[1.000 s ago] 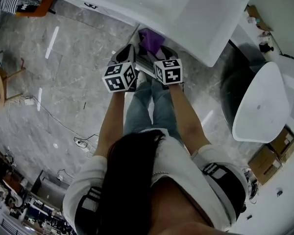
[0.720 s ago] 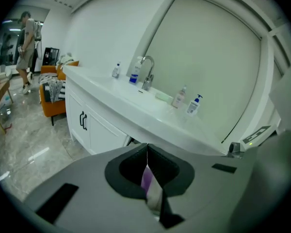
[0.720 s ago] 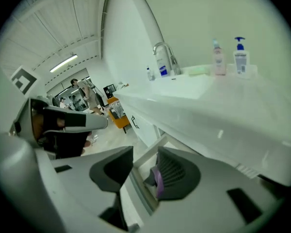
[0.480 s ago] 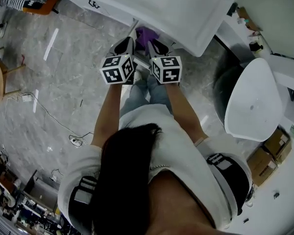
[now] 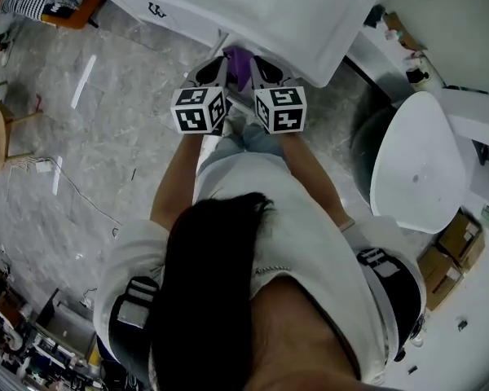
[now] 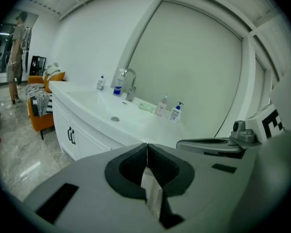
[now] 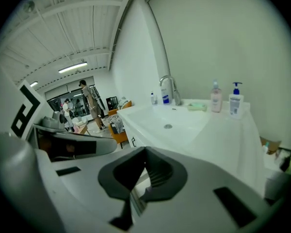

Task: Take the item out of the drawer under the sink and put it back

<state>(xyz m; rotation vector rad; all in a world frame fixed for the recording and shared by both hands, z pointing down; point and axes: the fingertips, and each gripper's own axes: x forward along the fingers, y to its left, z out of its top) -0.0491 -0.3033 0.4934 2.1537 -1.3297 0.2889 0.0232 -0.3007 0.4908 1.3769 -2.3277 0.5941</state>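
Grey marble floor (image 5: pixel 106 137) below, white table (image 5: pixel 269 6) with its sink (image 7: pixel 169 125) ahead, seen from over the person's head. Left tool (image 6: pixel 147 152) and right tool (image 7: pixel 144 155) held side by side just short of the table's front edge, each with jaws pressed together and nothing caught between the pads. Purple item (image 5: pixel 241 60) tucked just under that same front edge, in the gap between the pair, apparently down in the space beneath the sink. Both tools aimed over the table top toward the faucet (image 6: pixel 129 84), not down at the item. Roughly as near to one tool as to the other. Long axis impossible to judge, with only a scrap showing. Likely needed next: jaws parted, then a dip below the table's edge.
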